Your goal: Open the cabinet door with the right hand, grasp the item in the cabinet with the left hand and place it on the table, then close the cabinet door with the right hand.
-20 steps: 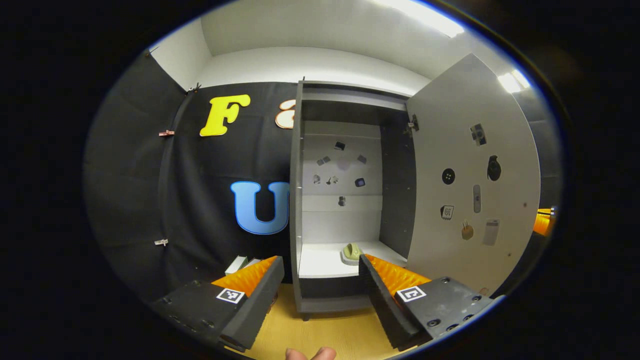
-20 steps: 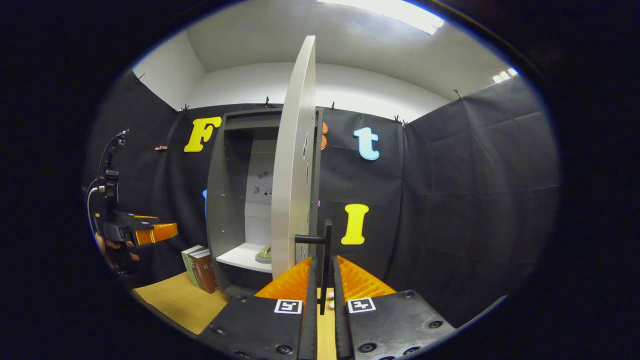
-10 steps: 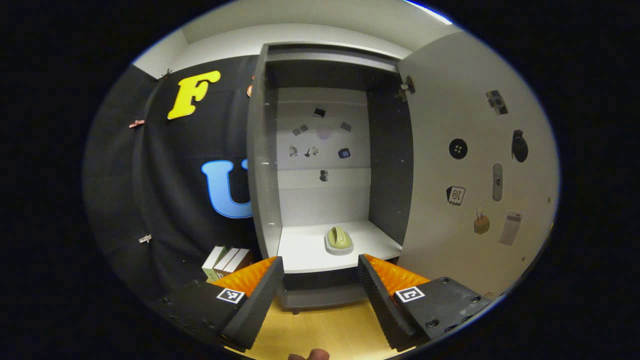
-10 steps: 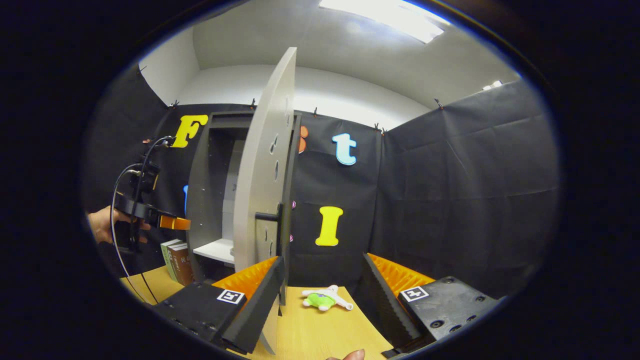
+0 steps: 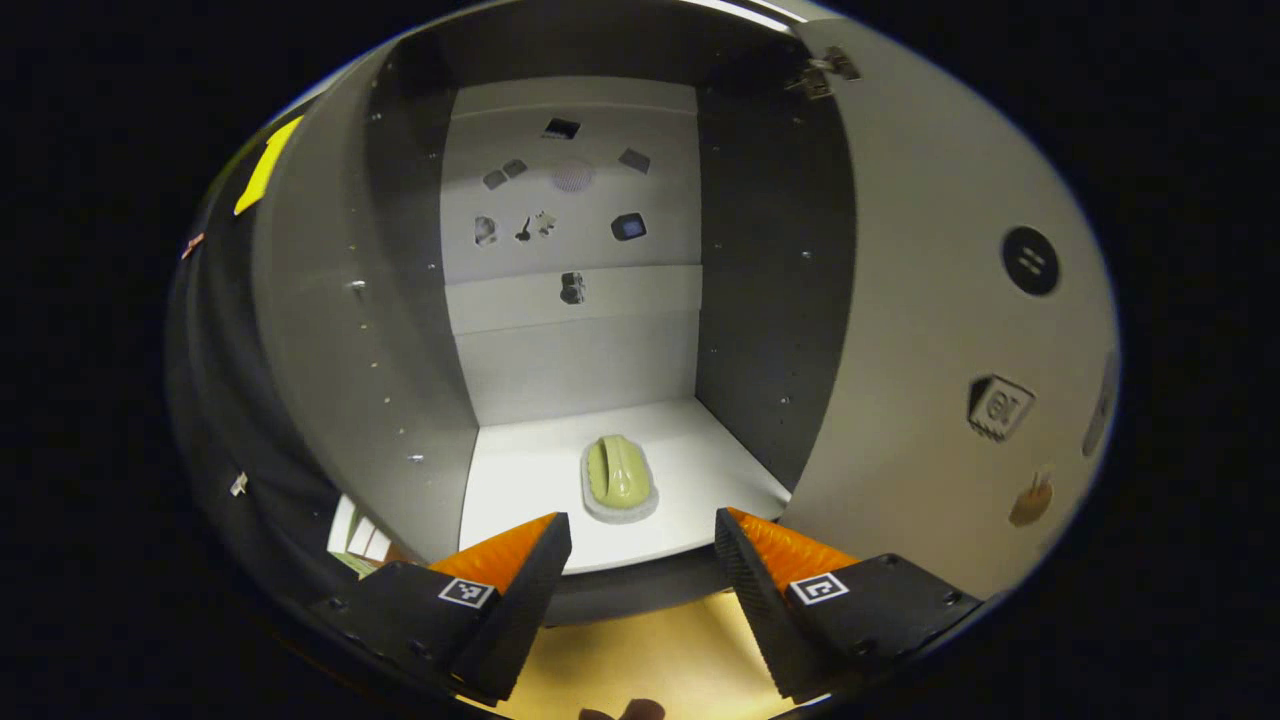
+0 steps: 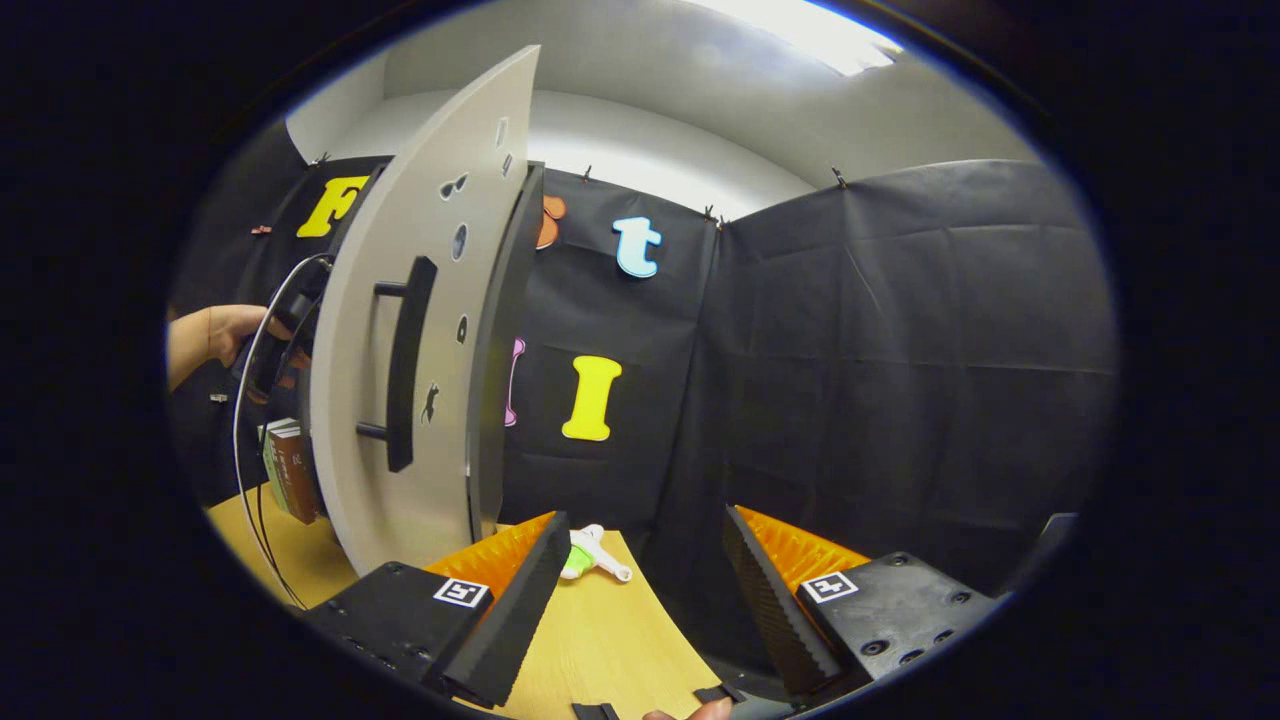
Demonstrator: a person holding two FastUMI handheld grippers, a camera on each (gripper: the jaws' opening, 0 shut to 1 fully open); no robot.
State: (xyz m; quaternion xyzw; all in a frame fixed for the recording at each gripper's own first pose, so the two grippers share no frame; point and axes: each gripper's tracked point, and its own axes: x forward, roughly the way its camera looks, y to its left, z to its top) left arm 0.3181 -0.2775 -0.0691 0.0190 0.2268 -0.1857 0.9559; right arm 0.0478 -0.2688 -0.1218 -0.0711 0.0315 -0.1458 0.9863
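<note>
Cabinet door (image 6: pixel 420 330) open, step one done. Green item (image 5: pixel 619 475) untouched on cabinet shelf (image 5: pixel 520 500); my left hand-held gripper (image 5: pixel 632 540) spread before it, right hand-held gripper (image 6: pixel 640 545) spread, empty. Grasp, place, close remain.

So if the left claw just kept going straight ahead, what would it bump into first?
Probably the green scrubber on its white base, lying on the cabinet shelf ahead of the open left claw. Depth is hard to judge.

Strong fisheye curving is seen at the edges of both views. The cabinet (image 5: pixel 570 330) interior is dimly lit, its side walls shadowed and its shelf brighter. Glare is cast by a ceiling light (image 6: pixel 800 30) overhead.
</note>
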